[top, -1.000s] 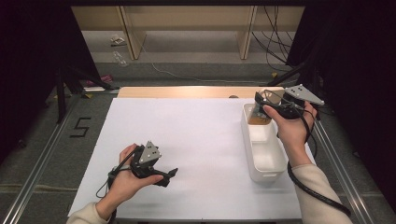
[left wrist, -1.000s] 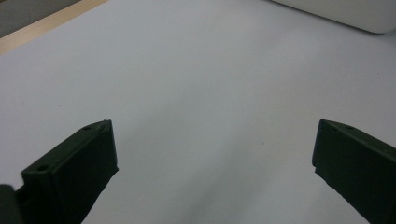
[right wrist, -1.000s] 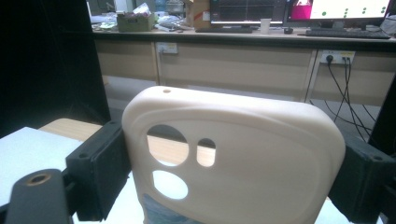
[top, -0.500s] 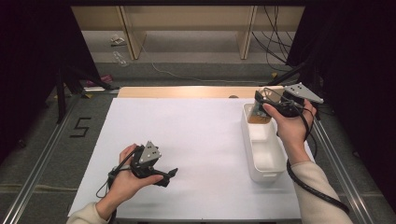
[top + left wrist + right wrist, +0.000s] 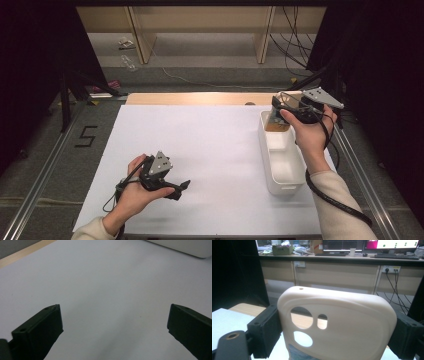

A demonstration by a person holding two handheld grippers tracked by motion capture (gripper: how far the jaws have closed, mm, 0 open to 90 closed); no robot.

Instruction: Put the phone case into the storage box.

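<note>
High view: we look forward and down from above the near edge of the worktop [image 5: 215,150].
Left gripper view: we sit low, close over the white surface, facing a white tray [image 5: 185,246].
Right gripper view: we face level toward desks, a phone case [image 5: 337,325] close up.
Shared: the tray [image 5: 280,160] and worktop [image 5: 107,290].

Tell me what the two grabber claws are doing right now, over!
Right gripper clamped on cream rubbery phone case, above white plastic bin. Left gripper open, jaws apart over white table sheet. Nothing in the way.
</note>
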